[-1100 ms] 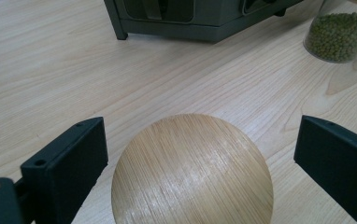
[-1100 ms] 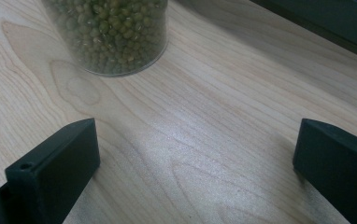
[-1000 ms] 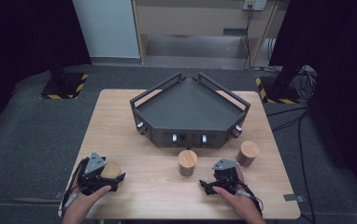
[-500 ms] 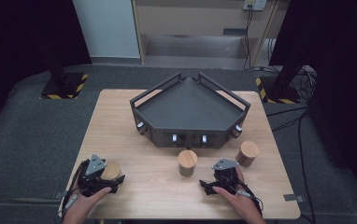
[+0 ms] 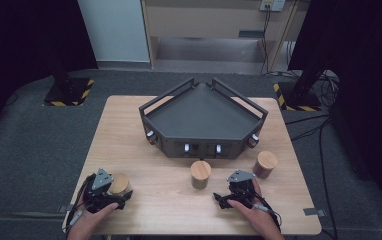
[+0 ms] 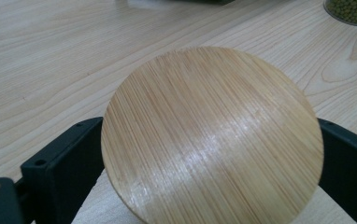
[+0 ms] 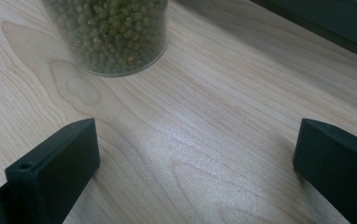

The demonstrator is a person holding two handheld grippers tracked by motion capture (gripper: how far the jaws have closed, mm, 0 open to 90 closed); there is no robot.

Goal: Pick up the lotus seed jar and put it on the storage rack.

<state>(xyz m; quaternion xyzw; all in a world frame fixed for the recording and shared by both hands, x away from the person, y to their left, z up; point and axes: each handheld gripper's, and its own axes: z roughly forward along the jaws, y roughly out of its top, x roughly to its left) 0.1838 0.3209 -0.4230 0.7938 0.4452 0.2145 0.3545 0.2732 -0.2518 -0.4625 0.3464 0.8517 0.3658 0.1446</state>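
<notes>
Though edges hidden — round bamboo lid [image 6: 211, 135], prob. gripped

Both grippers, left [image 5: 110, 191] and right [image 5: 229, 195], are black (2 flat jaws each), grey-plated, cable-trailing.

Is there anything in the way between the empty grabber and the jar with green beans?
Nothing visible. The right gripper sits with its jaws wide apart over bare table, and the bean jar stands just ahead, a little to one side.
</notes>
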